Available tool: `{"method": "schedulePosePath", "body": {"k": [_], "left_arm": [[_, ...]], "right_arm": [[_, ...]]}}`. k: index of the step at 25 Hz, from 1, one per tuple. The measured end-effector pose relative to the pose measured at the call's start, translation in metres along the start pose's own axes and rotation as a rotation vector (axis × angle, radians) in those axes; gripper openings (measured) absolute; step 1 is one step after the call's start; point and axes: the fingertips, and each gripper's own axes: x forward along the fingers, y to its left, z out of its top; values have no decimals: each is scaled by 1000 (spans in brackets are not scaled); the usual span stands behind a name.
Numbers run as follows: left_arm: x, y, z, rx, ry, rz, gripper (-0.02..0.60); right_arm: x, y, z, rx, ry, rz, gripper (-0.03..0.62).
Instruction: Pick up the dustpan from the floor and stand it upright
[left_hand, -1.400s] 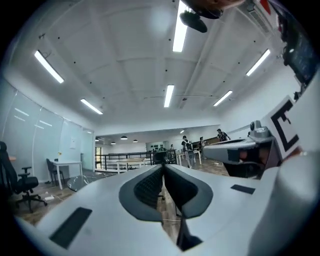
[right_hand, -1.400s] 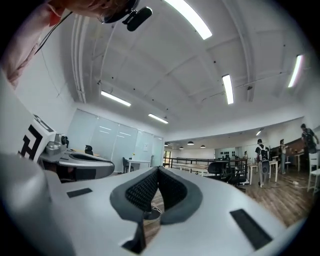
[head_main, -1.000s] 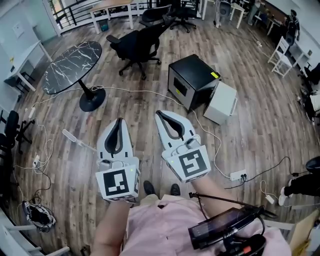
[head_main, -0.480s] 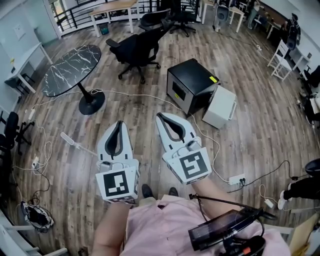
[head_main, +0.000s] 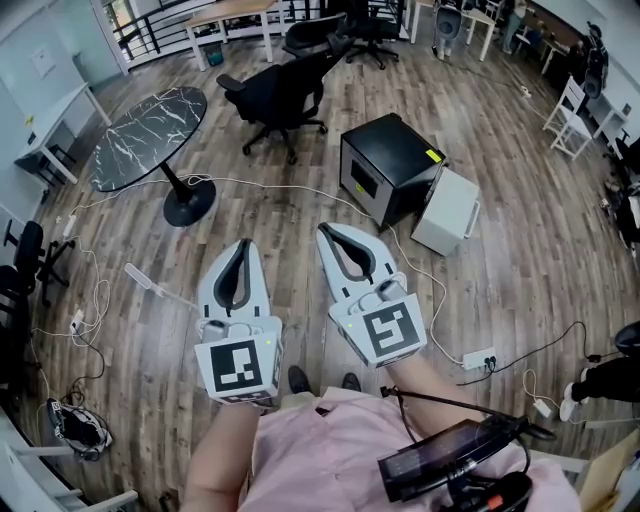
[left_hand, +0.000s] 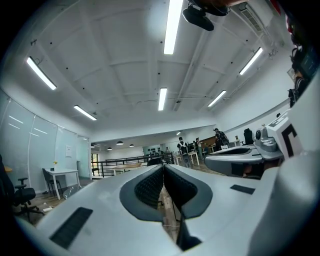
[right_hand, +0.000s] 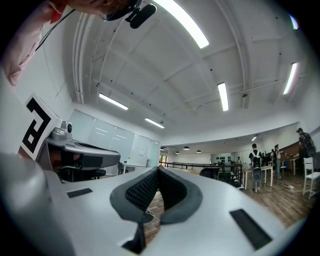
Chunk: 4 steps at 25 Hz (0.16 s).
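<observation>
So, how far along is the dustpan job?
Nothing looks done yet. In hand: nothing; the left gripper and right gripper are both shut and empty, held out above the wood floor. I can't make out a dustpan in any view. Left: find it, grip it, stand it upright.

My shoes (head_main: 300, 378) show only as two dark toes past my pink shirt (head_main: 330, 450), and the black device (head_main: 450, 455) at my chest runs off the bottom edge. At the right edge a person (head_main: 608, 372) is cut down to a leg and a white shoe. The white object (head_main: 140, 276) on the floor left of my left gripper (head_main: 240, 243) is too small to name, as are the people (right_hand: 256, 172) by the far tables.
</observation>
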Motion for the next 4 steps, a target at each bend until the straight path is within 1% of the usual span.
{"method": "schedulePosePath", "body": {"k": [4], "left_arm": [[3,-3,0,6,9,1,18]], "right_arm": [[-1,-5,-1,-4,4,5,0]]}}
